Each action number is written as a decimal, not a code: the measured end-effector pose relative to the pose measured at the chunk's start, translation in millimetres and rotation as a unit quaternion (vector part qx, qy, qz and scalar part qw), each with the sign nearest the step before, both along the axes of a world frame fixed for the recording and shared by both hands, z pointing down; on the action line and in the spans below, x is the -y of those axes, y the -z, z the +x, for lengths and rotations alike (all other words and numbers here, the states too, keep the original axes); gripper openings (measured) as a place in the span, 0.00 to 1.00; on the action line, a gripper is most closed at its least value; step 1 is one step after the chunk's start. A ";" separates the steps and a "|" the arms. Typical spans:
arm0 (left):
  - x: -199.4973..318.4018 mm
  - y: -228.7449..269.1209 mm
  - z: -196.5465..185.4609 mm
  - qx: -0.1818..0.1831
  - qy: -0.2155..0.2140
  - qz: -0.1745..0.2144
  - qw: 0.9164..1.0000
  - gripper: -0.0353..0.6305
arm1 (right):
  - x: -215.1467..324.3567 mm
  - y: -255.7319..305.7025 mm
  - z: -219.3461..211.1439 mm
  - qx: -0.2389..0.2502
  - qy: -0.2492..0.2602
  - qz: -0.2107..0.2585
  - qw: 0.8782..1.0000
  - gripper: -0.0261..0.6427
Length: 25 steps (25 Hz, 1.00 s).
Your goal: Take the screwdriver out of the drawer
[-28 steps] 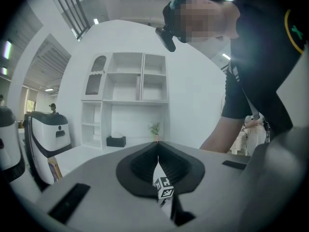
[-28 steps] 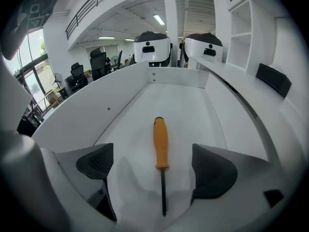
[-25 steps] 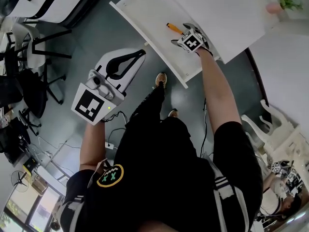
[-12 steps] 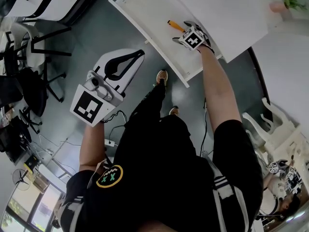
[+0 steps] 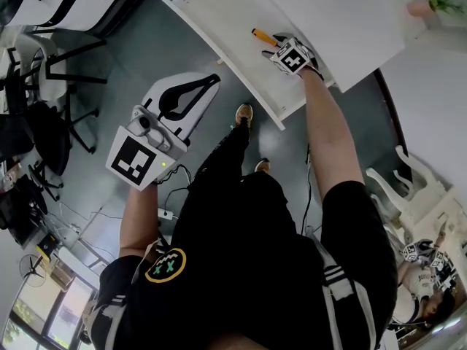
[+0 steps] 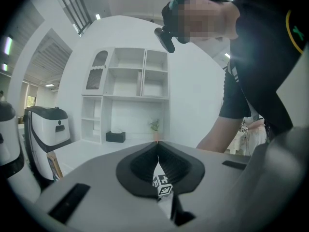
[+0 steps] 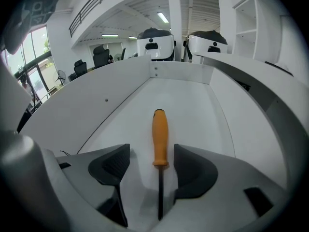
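Observation:
An orange-handled screwdriver point(image 5: 260, 36) lies flat on the floor of the open white drawer point(image 5: 219, 20). My right gripper point(image 5: 274, 44) reaches down into the drawer over the tool's shaft end. In the right gripper view the screwdriver point(image 7: 160, 134) lies between the two dark pads point(image 7: 118, 163) with a gap on each side. The jaws of that gripper point(image 7: 152, 151) have just been closing, and they stand open round the tool. My left gripper point(image 5: 213, 81) hangs away from the drawer over the dark floor. Its tips point(image 6: 158, 146) meet and hold nothing.
The drawer's front wall point(image 7: 96, 115) and side wall point(image 7: 251, 95) rise around the tool. Black chairs point(image 5: 44, 122) stand at the left, a white chair point(image 5: 408, 188) at the right. A potted plant point(image 5: 430, 4) sits on the cabinet top. White shelves point(image 6: 128, 86) face the left gripper.
In the head view the right gripper stays over the screwdriver's shaft end, and the left gripper has kept its place.

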State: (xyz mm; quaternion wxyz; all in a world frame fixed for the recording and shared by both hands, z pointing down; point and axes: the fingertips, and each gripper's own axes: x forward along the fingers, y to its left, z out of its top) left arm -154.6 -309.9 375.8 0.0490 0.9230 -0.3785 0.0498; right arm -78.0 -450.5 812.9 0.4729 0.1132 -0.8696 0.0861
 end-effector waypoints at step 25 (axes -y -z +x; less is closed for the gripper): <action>-10.0 8.6 6.6 -0.002 -0.006 0.007 1.000 0.08 | -8.1 19.6 -4.6 0.026 -0.036 0.002 0.999 0.19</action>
